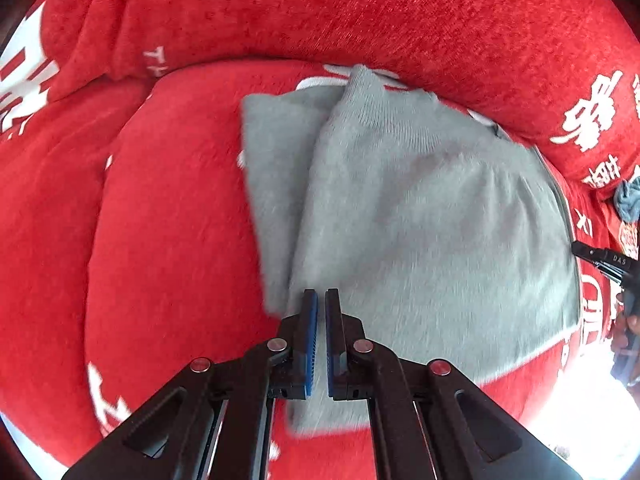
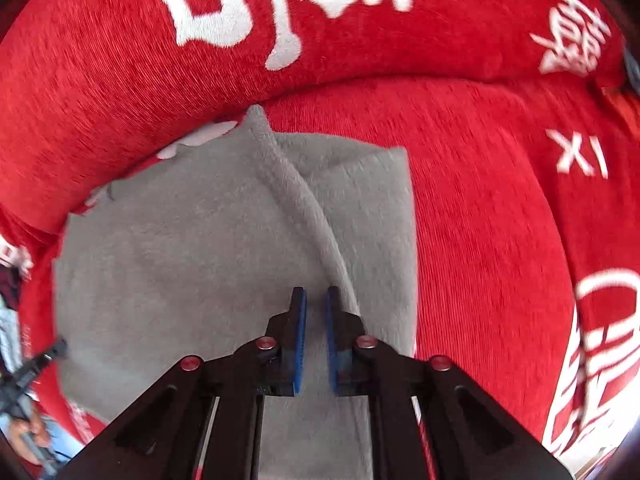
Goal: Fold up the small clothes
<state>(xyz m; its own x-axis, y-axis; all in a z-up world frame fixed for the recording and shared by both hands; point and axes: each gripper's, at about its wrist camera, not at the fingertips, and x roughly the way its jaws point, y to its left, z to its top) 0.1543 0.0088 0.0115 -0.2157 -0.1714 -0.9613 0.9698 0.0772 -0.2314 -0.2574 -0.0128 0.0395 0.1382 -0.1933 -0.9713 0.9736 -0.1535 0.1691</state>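
1. Grey knitted garment (image 1: 420, 220), soft fleecy fabric, folded into a rough rectangle. It lies flat on the red seat, its far corner touching the base of the backrest. One layer overlaps another along a raised fold ridge (image 2: 304, 208) that runs from the far corner toward the near edge.
2. Red plush sofa cover (image 1: 168, 216) with white printed characters, spread over the seat cushion and the backrest (image 1: 360, 12). The Latin letters "XI" (image 2: 580, 156) are legible on the seat.
3. Left gripper (image 1: 321, 300), black with blue pads. Its fingers are pressed together with nothing between them, poised above the garment's near left part; contact cannot be told.
4. Right gripper (image 2: 316, 298), same make. A narrow gap shows between its pads, no cloth in it, just beside the fold ridge.
5. Small blue-grey cloth item (image 1: 628, 200), at the right edge of the left wrist view, against the backrest; details too small to tell.
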